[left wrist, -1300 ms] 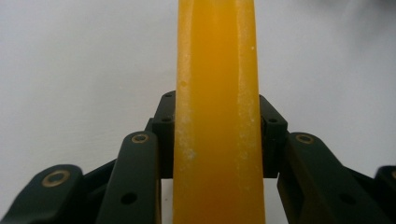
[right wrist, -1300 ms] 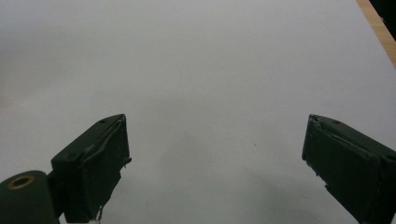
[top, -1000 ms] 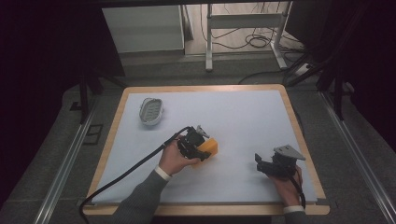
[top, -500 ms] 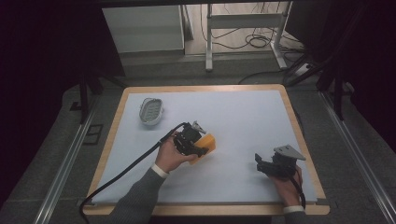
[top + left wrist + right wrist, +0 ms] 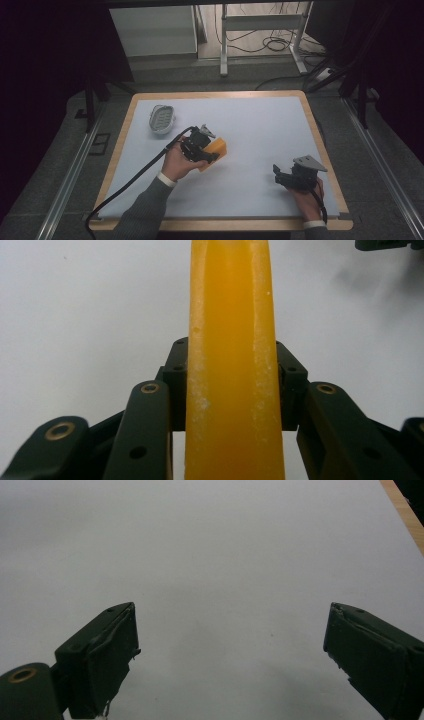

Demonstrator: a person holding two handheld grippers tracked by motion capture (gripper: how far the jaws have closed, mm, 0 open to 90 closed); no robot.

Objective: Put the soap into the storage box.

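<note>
On the table: one orange block, one dish, two claws.

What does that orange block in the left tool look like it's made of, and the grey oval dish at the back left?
The orange block, clamped in the left tool, looks like waxy, translucent soap or a similar bar: glossy faces, pale powdery scuffs along the edges. It could also be resin. The oval dish looks like light grey moulded plastic with a ribbed or slotted floor, likely a soap dish; it is too small to be sure.
</note>
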